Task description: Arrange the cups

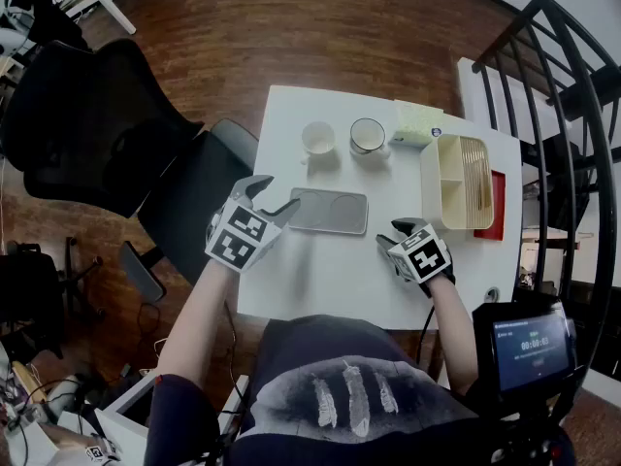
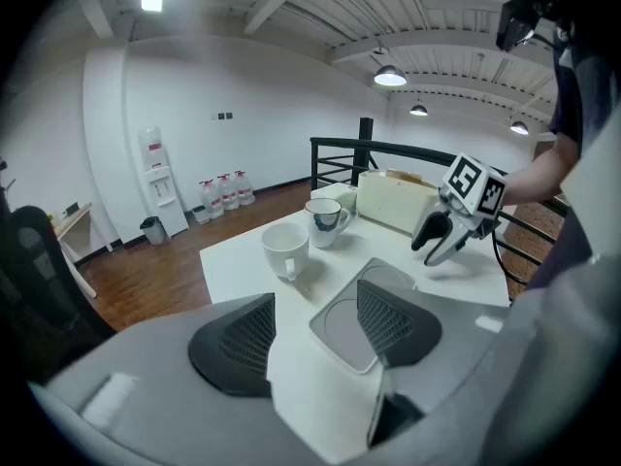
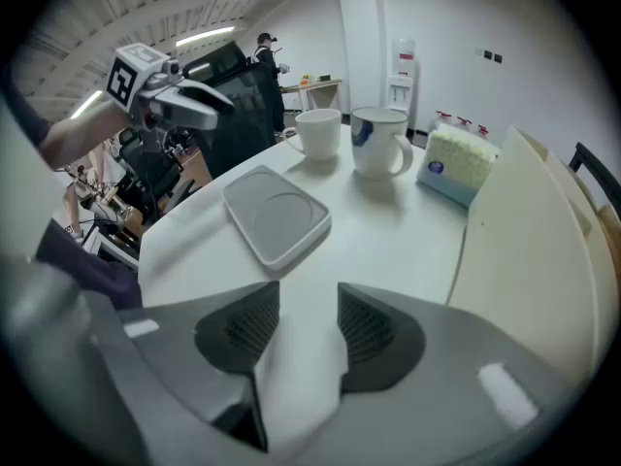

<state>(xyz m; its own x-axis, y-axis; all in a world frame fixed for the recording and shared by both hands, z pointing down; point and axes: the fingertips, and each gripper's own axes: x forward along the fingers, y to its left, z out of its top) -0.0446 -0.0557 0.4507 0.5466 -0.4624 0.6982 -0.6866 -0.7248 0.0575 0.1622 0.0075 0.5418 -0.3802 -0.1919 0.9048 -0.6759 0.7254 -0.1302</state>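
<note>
A plain white cup (image 1: pixel 318 138) and a white mug with a blue mark (image 1: pixel 367 136) stand side by side at the far part of the white table (image 1: pixel 330 280). A grey tray with two round recesses (image 1: pixel 328 211) lies in the middle, nearer to me. My left gripper (image 1: pixel 272 197) hovers at the tray's left end, open and empty. In the left gripper view the tray (image 2: pixel 364 314) lies just past the jaws, with the cup (image 2: pixel 286 249) and mug (image 2: pixel 327 221) beyond. My right gripper (image 1: pixel 395 235) is open and empty, to the right of the tray (image 3: pixel 276 215).
A cream compartment box (image 1: pixel 456 181) stands at the table's right edge with a red item (image 1: pixel 496 202) beside it. A pale green pack (image 1: pixel 417 122) lies behind the mug. A black office chair (image 1: pixel 116 134) is at the left, and a black railing (image 1: pixel 572 85) at the right.
</note>
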